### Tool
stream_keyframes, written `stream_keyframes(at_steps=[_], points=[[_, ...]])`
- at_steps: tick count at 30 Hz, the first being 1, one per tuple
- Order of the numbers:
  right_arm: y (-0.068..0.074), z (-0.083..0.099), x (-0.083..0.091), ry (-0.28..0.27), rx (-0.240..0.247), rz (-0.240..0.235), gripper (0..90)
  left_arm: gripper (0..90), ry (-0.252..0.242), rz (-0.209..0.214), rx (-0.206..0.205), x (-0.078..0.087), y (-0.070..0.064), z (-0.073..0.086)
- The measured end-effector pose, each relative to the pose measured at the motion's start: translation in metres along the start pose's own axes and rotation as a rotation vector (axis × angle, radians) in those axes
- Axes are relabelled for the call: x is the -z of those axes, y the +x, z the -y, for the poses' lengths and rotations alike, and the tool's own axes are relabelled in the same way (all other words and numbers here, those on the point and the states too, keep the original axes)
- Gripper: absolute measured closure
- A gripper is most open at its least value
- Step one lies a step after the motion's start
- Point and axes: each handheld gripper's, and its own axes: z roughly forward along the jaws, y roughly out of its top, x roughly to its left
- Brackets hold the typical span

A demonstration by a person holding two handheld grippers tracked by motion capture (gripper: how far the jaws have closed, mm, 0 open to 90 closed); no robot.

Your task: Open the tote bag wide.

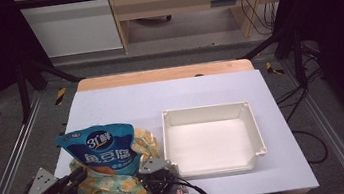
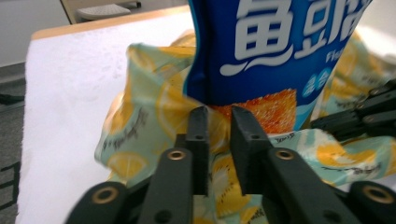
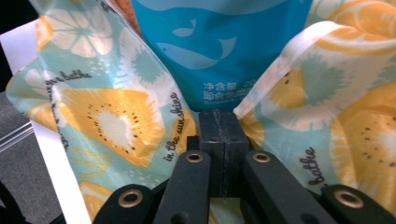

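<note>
the blue snack pouch (image 1: pixel 100 151) stands half inside the lemon-print fabric bag (image 1: pixel 102 191) near the front left corner of the table (image 1: pixel 170 99), just left of the white plastic tray (image 1: pixel 211 140).

the left gripper (image 2: pixel 219 116) has its jaws slightly spread, with a fold of the bag's cloth and the orange bottom edge of the pouch in the gap; whether they actually bite is hard to tell. the right gripper (image 3: pixel 218 122) has its jaws pressed together on the bag's rim, where a white seam of the cloth meets the pouch's back face.

the pouch looks light and puffy, a glossy film that would likely slip under a side squeeze and crumple if pinched in the middle; its flat sealed edges, top or bottom, seem the surest hold. the bag is thin, limp cloth that will sag and follow whatever pulls it, so it is probably best taken at the hemmed rim, each side held apart to keep the mouth wide.
</note>
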Motion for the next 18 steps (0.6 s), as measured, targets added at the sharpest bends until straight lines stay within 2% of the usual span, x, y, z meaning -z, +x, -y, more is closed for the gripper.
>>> stream_keyframes(at_steps=[4,7,10,18], points=[[0.001,0.000,0.001,-0.008,-0.002,-0.004,90.0,85.6,0.085,-0.020,-0.006,-0.016,0.005,0.007],[0.000,0.000,0.003,-0.019,-0.005,0.000,88.7,86.2,0.158,-0.030,-0.006,-0.023,0.007,0.016],[-0.002,0.002,0.005,-0.025,-0.013,0.010,87.5,85.9,0.171,-0.030,0.005,-0.025,0.008,0.020],[-0.003,0.007,0.007,-0.024,-0.007,0.040,85.4,85.2,0.209,-0.028,-0.016,-0.029,0.005,0.024]])
